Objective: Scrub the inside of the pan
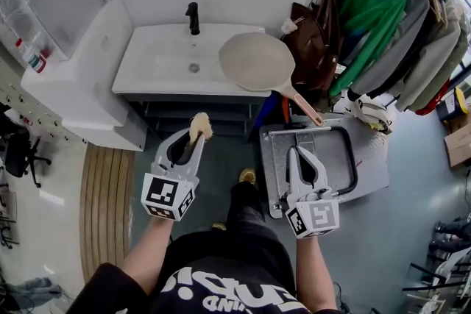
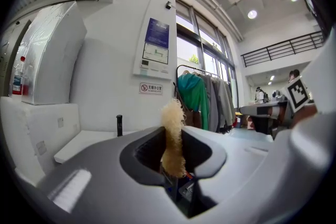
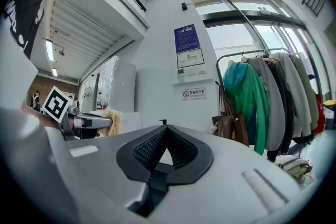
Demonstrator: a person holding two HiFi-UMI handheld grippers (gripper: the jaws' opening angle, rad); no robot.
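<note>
Scrubbing has not started, judging by the head view: the pan (image 1: 257, 62) rests on the right end of the white sink (image 1: 158, 59), partly overhanging its edge, with the handle (image 1: 305, 106) slanting down towards the person, well apart from both tools. The left gripper (image 1: 196, 137) is clenched on a tan fibrous scrubber (image 1: 199, 125), while the right gripper (image 1: 300, 152) hangs over a grey tray (image 1: 368, 173) with its jaws together and nothing in them. Whether the pale face turned upward is the pan's inside I cannot tell for sure. The left gripper view shows the scrubber pinched low between the jaws, its tuft standing well above the tips; that free length should meet the pan first, so I would press lightly and keep the jaw tips off the surface. The faucet (image 2: 119, 125) appears beyond, but no pan. The right gripper view shows ribbed pads meeting at their tips, empty. Since the pan looks free to slide or tip, opening this gripper and taking the handle before rubbing seems the sound order.
</note>
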